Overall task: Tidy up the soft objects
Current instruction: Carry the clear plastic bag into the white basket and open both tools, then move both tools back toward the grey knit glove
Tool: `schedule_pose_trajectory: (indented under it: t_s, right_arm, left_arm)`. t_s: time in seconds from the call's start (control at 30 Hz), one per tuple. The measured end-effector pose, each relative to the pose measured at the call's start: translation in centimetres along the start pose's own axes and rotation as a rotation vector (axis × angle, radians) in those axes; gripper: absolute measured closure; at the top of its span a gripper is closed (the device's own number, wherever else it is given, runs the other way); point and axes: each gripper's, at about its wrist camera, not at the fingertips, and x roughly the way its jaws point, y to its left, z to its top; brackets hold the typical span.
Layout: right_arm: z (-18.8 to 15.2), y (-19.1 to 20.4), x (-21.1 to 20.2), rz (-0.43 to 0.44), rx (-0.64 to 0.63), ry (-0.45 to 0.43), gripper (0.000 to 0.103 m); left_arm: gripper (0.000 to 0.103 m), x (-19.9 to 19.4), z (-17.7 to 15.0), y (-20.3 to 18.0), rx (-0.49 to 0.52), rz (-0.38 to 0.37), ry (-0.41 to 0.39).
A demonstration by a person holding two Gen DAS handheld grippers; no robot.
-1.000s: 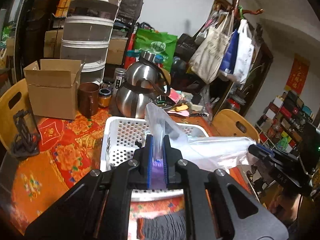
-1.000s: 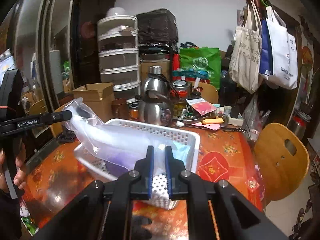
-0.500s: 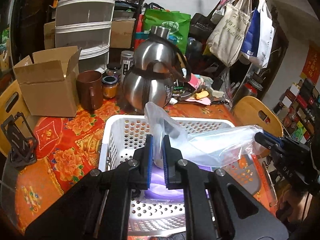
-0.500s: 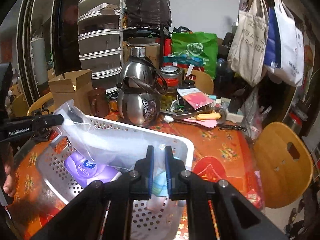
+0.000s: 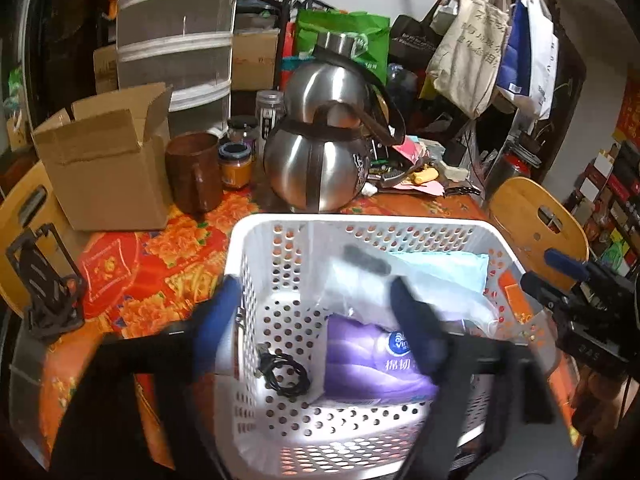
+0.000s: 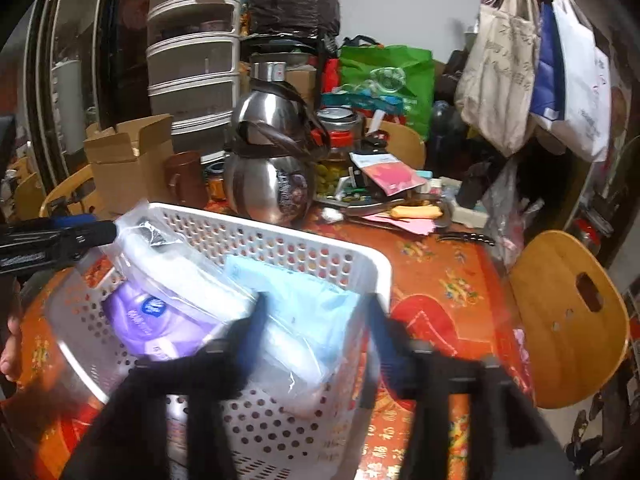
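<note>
- Left wrist view: the left claw [image 5: 316,320] is opening, its blue fingers blurred and spread over the white basket [image 5: 360,224], pressing on nothing.
- Right claw [image 6: 316,328] is opening too, straddling the basket's near rim, holding nothing.
- Clear plastic bag [image 6: 180,264] lies in the basket's larger compartment over a purple tissue pack [image 5: 376,364] and a pale blue pack [image 6: 296,300]; a coiled black cable [image 5: 284,372] sits in the narrow compartment.
- Counter [image 6: 440,276] wears an orange-red floral cloth.
- Behind the basket stand steel kettles [image 5: 320,168], a brown mug [image 5: 194,176] and an open cardboard box [image 5: 104,168].
- Wooden chair [image 6: 568,320] is beside the counter; tote bags [image 6: 500,68] hang behind it.
</note>
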Motion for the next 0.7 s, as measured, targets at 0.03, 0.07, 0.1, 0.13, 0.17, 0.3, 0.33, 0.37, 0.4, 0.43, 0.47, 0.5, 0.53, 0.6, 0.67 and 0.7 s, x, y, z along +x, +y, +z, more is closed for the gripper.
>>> schedule_pose_trajectory:
  t_s: [0.03, 0.07, 0.1, 0.13, 0.17, 0.3, 0.33, 0.37, 0.4, 0.43, 0.47, 0.5, 0.53, 0.6, 0.67, 0.7]
  right_arm:
    - [-0.1, 0.0, -0.1, -0.006, -0.002, -0.004, 0.032]
    - [-0.3, 0.1, -0.3, -0.008, 0.0, -0.006, 0.03]
    - [-0.5, 0.1, -0.5, -0.007, 0.007, -0.009, 0.025]
    - [-0.6, 0.1, -0.7, -0.009, 0.012, -0.009, 0.019]
    - [-0.7, 0.1, -0.8, -0.016, 0.015, -0.006, 0.017]
    - [-1.7, 0.3, -1.6, -0.043, 0.029, 0.008, 0.017]
    - [-2.0, 0.4, -1.9, -0.052, 0.027, 0.009, 0.017]
    - [-2.1, 0.5, -2.1, -0.053, 0.025, 0.006, 0.017]
    - [-2.4, 0.6, -2.4, -0.046, 0.019, 0.001, 0.017]
    - [-2.7, 0.8, -2.7, -0.04, 0.013, -0.002, 0.017]
    - [-2.9, 1.0, -3.0, -0.032, 0.013, -0.004, 0.017]
    - [-3.1, 1.2, -3.2, -0.012, 0.018, -0.003, 0.017]
    - [-3.2, 1.3, -3.5, 0.003, 0.025, -0.004, 0.017]
    - [-3.5, 1.6, -4.0, 0.024, 0.037, -0.007, 0.017]
    - [-4.0, 2.1, -4.9, 0.051, 0.047, -0.013, 0.017]
    - [-4.3, 2.4, -5.5, 0.062, 0.049, -0.021, 0.017]
  left_arm:
    - [0.018, -0.3, -0.2, 0.0, 0.009, 0.002, -0.009]
    - [0.016, -0.6, -0.3, -0.1, 0.015, -0.001, -0.008]
    - [0.015, -0.8, -0.5, -0.1, 0.022, -0.01, -0.006]
    - [0.015, -1.0, -0.9, -0.1, 0.029, -0.017, -0.002]
    - [0.014, -1.1, -1.1, -0.2, 0.035, -0.018, 0.003]
    - [0.014, -2.2, -2.4, 0.0, 0.056, -0.003, 0.0]
    - [0.014, -2.6, -2.7, 0.2, 0.054, -0.008, -0.003]
    - [0.014, -3.1, -3.0, 0.3, 0.054, -0.023, -0.007]
    - [0.014, -3.4, -3.3, 0.3, 0.055, -0.021, -0.007]
    - [0.014, -3.8, -3.6, 0.2, 0.06, -0.01, -0.008]
    - [0.014, -4.1, -3.8, 0.2, 0.065, -0.011, -0.012]
    - [0.014, -4.3, -3.9, 0.1, 0.071, -0.015, -0.012]
    - [0.014, -4.6, -4.1, 0.1, 0.074, -0.011, -0.009]
    - [0.014, -5.4, -4.5, -0.1, 0.079, -0.009, -0.012]
    - [0.014, -6.6, -5.1, -0.4, 0.09, -0.016, -0.028]
    - [0.014, -7.4, -5.5, -0.6, 0.098, -0.016, -0.037]
